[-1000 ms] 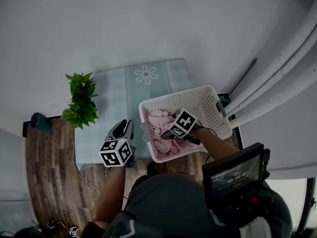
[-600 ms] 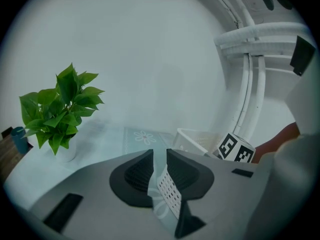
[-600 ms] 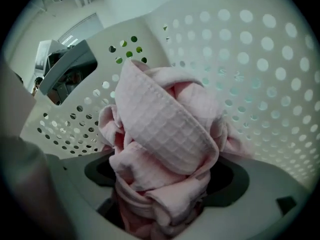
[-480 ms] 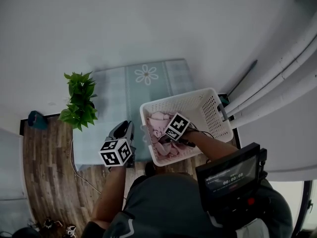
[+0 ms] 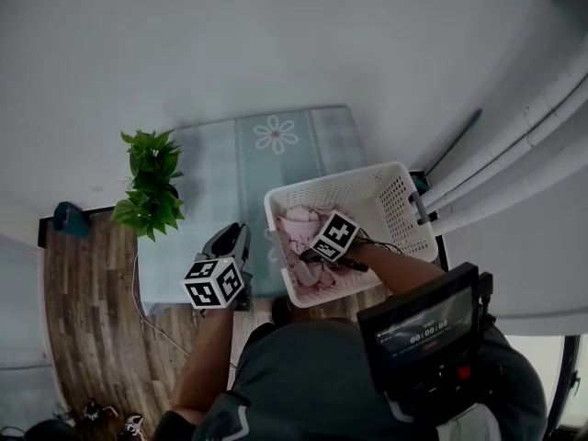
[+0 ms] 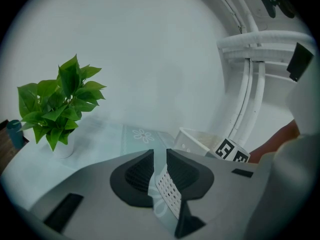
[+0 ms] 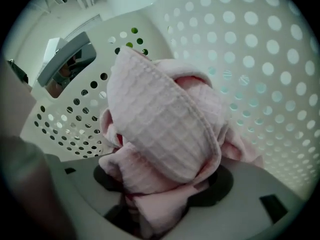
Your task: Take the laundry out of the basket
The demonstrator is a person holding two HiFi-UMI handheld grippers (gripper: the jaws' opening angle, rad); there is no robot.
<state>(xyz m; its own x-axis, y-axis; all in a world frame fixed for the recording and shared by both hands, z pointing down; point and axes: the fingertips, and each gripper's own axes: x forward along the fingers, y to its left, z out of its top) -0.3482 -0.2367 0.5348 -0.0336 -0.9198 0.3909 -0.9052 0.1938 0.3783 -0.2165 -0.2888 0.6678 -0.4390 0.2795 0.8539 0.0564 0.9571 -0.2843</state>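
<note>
- Pale-green rectangular mat with a white flower motif (image 5: 276, 150): it lay flat just beside the basket, with bare room on it. It was judged a likely place to set the load down, so the lift was best planned towards that side.
- White perforated plastic basket (image 5: 335, 180) (image 7: 260, 59): it stood upright at the mat's edge. Its holed walls rose close on both sides of the working gripper. Such a basket would probably be light and might rise or tip with the cloth, so a slow, straight upward pull, kept off the walls, was advised.
- Pink waffle-weave laundry (image 5: 299, 232) (image 7: 160, 129): it lay crumpled inside the basket, on the side nearer the mat. One thick fold was bunched between the right jaws and the rest was heaped beneath it. Whether this was one piece or several could not be told. Trailing cloth was likely to drag over the rim unless it was raised well clear first.
- Right gripper (image 5: 310, 257) (image 7: 162, 184): it pointed steeply down into the basket. Its jaws had just been closing, and the pads pressed on the pink fold that filled the gap. The bite was deep and on bulk rather than on a thin edge, which was judged sound. The squeeze was best made firm before any lifting.
- Left gripper (image 5: 231, 237) (image 6: 160, 164): it was held outside the basket, over the mat's near edge. Its jaws stood a narrow slit apart with nothing between them. It was free to steady the basket's rim during the pull.
</note>
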